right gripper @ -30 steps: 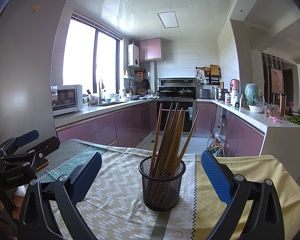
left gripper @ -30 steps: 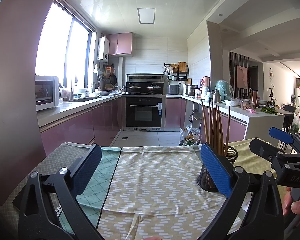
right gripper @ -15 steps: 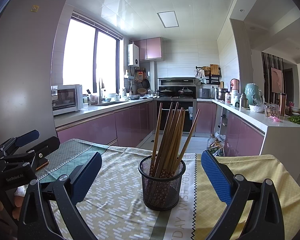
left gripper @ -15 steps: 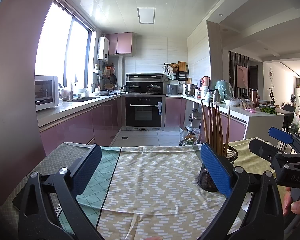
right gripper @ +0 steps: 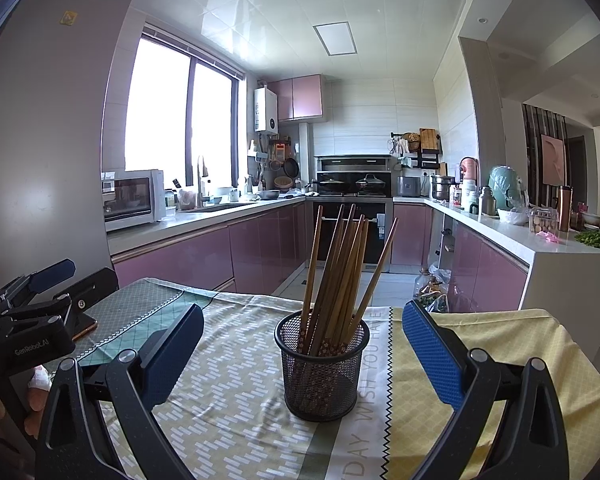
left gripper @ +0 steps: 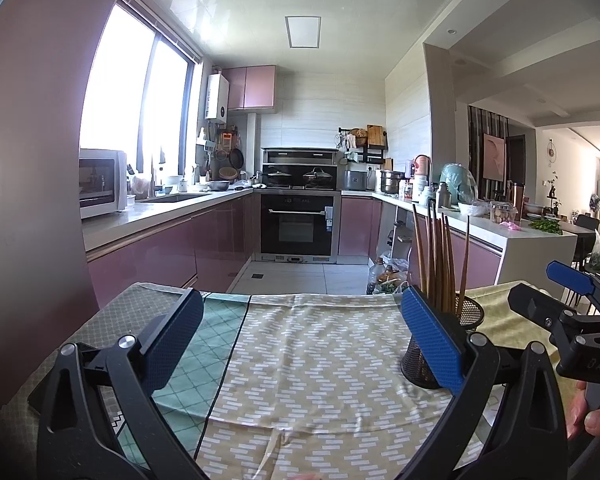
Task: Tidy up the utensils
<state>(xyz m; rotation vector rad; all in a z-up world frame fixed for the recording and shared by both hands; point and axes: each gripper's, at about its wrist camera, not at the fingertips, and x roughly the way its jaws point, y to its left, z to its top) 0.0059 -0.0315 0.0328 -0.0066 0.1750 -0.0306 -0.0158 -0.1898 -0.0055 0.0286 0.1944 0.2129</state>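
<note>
Left wrist view: the left tongs (left gripper: 300,334) stand spread wide, nothing between the blue pads, above a worktop (left gripper: 320,364) covered by a patterned cloth. A black mesh cup (left gripper: 466,320) stands on the cloth to the right, partly hidden behind the right-hand pad. Wooden chopsticks (left gripper: 440,264) stand bunched in it, tips up. The right tongs (left gripper: 556,292) show at the right edge, beyond the cup and apart from it; a hand (left gripper: 592,416) grips their handle.

Right wrist view: the right tongs (right gripper: 302,346) are spread wide and empty. The mesh cup (right gripper: 320,372) stands upright on the cloth, between the two pads but touching neither. The chopsticks (right gripper: 340,272) lean fanned against its rim. The left tongs (right gripper: 66,278) appear at the left edge, well apart from the cup, jaws parted, over the green part of the cloth. A phone (right gripper: 85,325) lies just beneath them on the worktop (right gripper: 480,344).
</note>
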